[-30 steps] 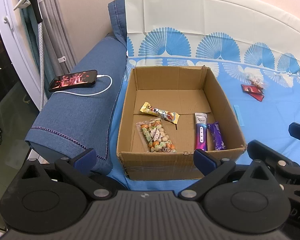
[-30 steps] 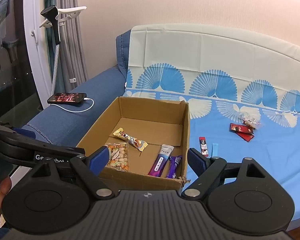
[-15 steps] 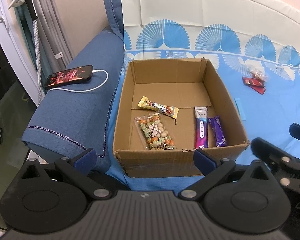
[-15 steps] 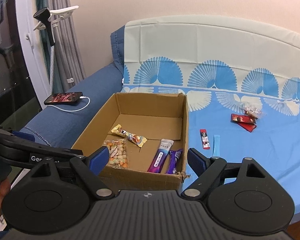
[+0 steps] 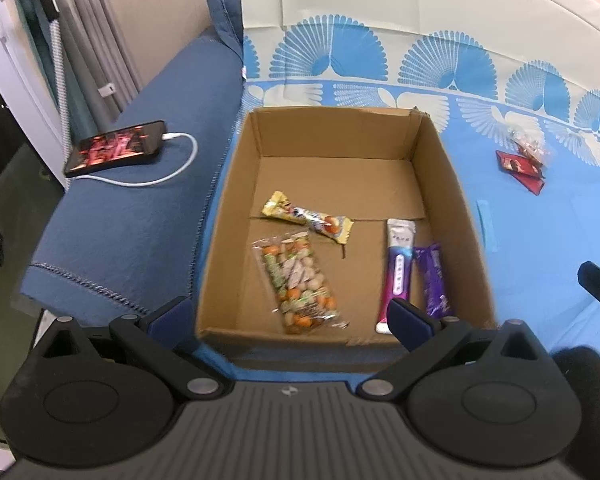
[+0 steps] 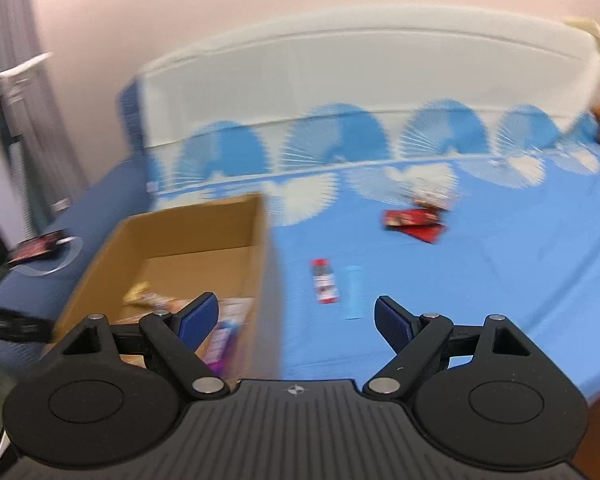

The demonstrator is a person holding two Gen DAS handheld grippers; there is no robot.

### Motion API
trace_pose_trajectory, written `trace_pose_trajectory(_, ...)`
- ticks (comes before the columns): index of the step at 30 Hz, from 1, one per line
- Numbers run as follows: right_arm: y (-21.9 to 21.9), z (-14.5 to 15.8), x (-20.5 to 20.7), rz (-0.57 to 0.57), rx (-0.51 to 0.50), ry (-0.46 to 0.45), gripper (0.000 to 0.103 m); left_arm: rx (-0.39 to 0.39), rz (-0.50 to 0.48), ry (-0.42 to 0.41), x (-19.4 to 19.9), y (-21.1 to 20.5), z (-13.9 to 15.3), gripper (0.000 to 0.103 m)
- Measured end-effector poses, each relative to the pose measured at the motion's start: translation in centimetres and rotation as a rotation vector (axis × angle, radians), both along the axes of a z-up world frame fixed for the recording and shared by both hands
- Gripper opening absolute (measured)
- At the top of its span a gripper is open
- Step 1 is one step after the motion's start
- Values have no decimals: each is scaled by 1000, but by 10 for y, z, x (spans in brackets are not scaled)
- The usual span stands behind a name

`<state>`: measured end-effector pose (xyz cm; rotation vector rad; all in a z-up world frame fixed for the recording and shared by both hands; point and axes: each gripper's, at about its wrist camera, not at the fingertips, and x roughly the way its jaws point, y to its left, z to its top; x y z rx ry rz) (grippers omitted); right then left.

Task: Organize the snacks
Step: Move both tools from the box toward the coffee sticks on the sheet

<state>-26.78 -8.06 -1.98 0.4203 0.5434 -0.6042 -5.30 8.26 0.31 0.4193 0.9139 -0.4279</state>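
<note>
though blurred, red snack bar lengthwise front-to-back

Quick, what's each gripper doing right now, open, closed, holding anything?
Left gripper: open, holding nothing, above the near edge of the cardboard box.
Right gripper: open, holding nothing.

Wall: plain pinkish-beige wall
Sofa: dark blue sofa, draped in a blue fan-print cover
Left edge: grey curtain, white door frame
</note>
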Motion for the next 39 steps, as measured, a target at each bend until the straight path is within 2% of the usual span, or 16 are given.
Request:
trace_pose_trajectory(6, -85, -56, 20, -96, 96, 75, 89, 11, 15, 38, 22, -41, 1, 103)
trace_pose_trajectory(13, -142, -142, 99, -77, 158, 184, 89, 43, 32, 21, 52, -81, 3, 103)
trace_pose_trajectory(17, -160, -185, 148, -71, 144, 259, 89, 69, 39, 3, 69, -100, 2, 103)
trace_pose_trajectory(18, -164, -192, 155, -69, 142, 265, 91, 72, 38, 2, 73, -107, 1, 103)
trace_pose_trajectory(22, -158, -204, 176, -42, -16, 307, 92, 68, 11, 15, 85, -142, -4, 103)
trace_pose_trajectory(24, -165, -205, 170, -90, -46, 314, 92, 58, -22, 23, 88, -167, -9, 103)
trace_pose_trajectory(26, -183, -204, 153, -222, -82, 347, 92, 47, -71, 28, 88, -199, -15, 103)
trace_pose_trajectory(28, -205, -202, 131, -350, -99, 385, 92, 54, -142, 36, 85, -239, -28, 103)
trace_pose_trajectory(30, -230, -200, 103, -452, -43, 373, 92, 84, -215, 68, 81, -281, -48, 103)
trace_pose_trajectory(32, -249, -202, 78, -529, 35, 333, 93, 114, -284, 139, 79, -320, -73, 103)
trace_pose_trajectory(36, -251, -203, 68, -538, 46, 324, 95, 232, -341, 238, 78, -381, -138, 103)
trace_pose_trajectory(39, -251, -204, 70, -524, 45, 321, 97, 302, -305, 304, 85, -394, -186, 103)
